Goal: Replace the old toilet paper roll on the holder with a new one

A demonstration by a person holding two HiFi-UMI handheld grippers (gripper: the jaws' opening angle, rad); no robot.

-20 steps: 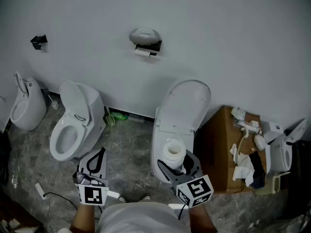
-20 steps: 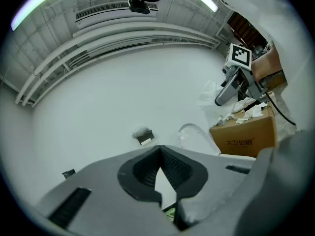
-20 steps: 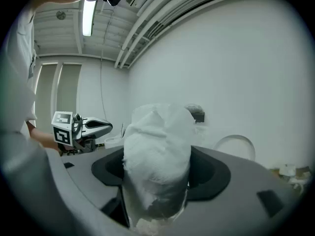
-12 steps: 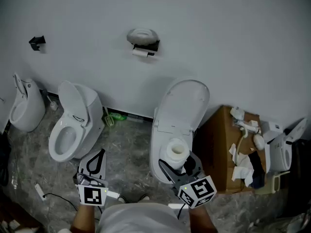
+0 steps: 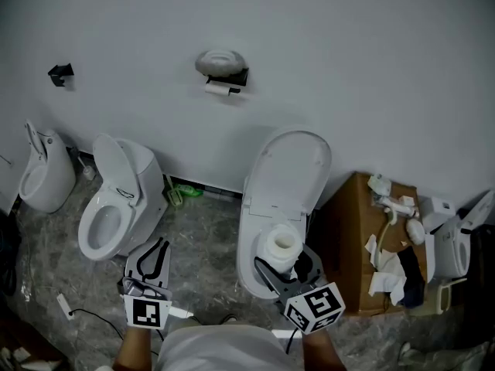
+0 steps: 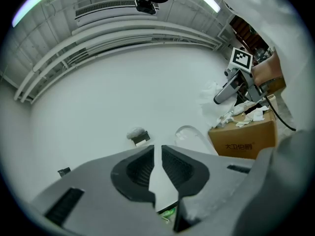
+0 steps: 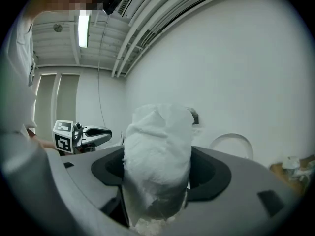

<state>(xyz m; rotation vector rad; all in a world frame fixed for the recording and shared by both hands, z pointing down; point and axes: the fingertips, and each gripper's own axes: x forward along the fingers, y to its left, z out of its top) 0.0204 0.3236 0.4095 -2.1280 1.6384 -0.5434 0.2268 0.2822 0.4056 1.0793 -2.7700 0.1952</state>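
holder (image 7: 195,117): mostly hidden behind the new toilet paper roll (image 7: 157,156) in the right gripper view | old roll (image 5: 217,88): too small in the head view for remaining paper to be judged | rightmost toilet (image 5: 458,242): cut off by the right edge

Four toilets (image 5: 290,168), one paper holder (image 5: 222,62) and one cardboard box (image 5: 348,230) are counted; one full toilet paper roll (image 5: 278,244) is seen.

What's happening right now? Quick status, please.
Left gripper shut, empty. Right gripper clamped on new roll. Old roll sits on wall holder, untouched. Open toilet stands directly ahead.
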